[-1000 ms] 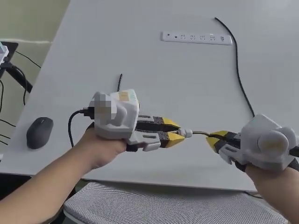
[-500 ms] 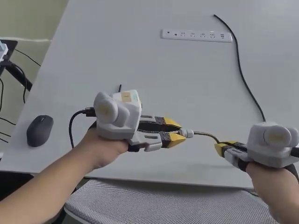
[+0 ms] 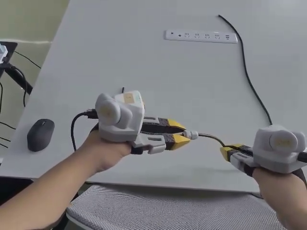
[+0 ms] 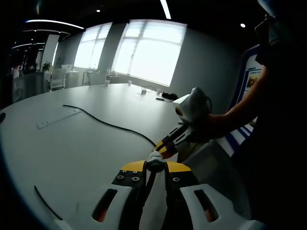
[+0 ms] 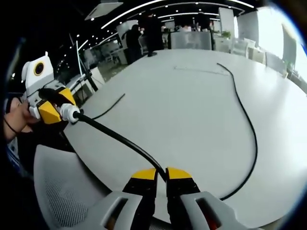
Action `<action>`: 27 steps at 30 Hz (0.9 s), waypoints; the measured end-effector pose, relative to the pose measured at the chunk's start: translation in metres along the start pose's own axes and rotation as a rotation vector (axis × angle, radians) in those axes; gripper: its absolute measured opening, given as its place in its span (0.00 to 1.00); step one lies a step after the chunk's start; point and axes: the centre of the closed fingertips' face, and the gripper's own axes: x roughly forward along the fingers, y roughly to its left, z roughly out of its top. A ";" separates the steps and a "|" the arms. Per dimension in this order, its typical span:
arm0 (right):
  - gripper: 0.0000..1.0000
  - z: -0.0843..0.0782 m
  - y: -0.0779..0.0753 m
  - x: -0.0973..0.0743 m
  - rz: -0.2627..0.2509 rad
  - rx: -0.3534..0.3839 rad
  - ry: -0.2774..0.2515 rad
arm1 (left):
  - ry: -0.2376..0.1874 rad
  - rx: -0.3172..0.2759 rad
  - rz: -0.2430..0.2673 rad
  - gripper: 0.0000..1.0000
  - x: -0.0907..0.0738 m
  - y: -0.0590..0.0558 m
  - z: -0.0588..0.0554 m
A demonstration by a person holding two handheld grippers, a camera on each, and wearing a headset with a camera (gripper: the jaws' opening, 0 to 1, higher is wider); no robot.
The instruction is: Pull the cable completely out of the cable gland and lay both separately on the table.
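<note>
Gripping cable gland, left claw; right claw pinching cable, both above table.

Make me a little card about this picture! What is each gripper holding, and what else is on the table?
left gripper: shut on the white cable gland
right gripper: shut on the black cable
cable and gland: joined, held in the air near the table's front edge, not yet pulled apart
table: holds a power strip, a long black cord and a mouse
</note>
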 end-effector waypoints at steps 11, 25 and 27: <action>0.02 -0.005 0.008 -0.002 0.016 -0.122 0.025 | 0.006 -0.006 0.000 0.15 -0.003 0.003 -0.001; 0.14 0.020 0.036 -0.020 0.058 -0.392 -0.008 | -0.001 -0.013 0.000 0.15 -0.004 0.000 0.001; 0.16 0.026 0.046 -0.023 0.077 -0.416 -0.025 | 0.000 -0.006 -0.004 0.15 -0.004 -0.001 0.000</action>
